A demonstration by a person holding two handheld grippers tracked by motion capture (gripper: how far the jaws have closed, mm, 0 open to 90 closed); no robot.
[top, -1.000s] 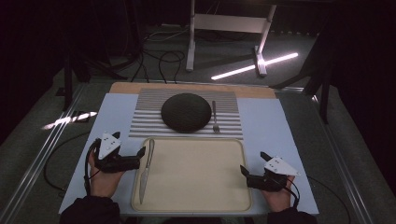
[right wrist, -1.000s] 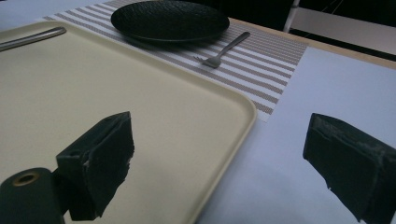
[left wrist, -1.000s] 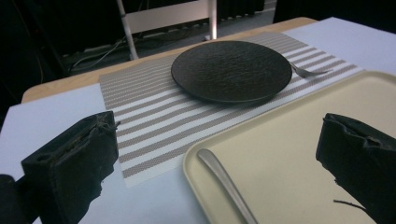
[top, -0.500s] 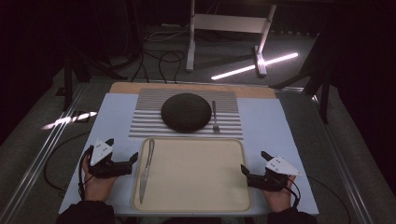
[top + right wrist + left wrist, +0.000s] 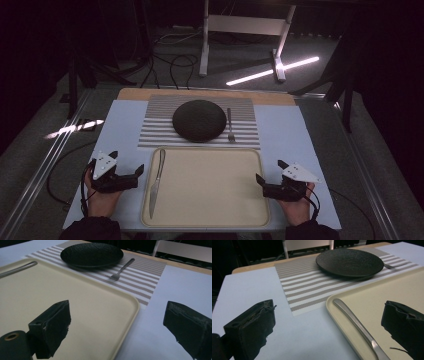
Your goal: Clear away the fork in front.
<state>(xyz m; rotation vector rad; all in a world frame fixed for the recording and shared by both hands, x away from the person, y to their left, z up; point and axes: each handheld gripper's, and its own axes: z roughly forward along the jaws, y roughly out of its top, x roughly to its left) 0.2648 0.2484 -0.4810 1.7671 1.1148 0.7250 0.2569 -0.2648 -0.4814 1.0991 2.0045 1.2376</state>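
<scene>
Left gripper held low over the pale blue surface, jaws spread wide and empty, gripped by a hand from behind. Just to its right, a cream tray, with a knife lying along the tray's near-left edge, handle end reaching up toward the far rim; in the left gripper view, the knife seen running between the two jaws, closer to the right one, untouched. Ahead of that gripper and to its right, a striped mat carrying a dark plate, with a fork just beside the plate on its far side from this gripper. Right gripper likewise low, jaws parted wide with nothing between them, held by the other hand, its tips near the tray's right rim. In the right gripper view, tray under the left jaw, bare surface under the right jaw, plate and fork well ahead on the mat. Beyond the surface, a dark floor with cables and a white stand.
</scene>
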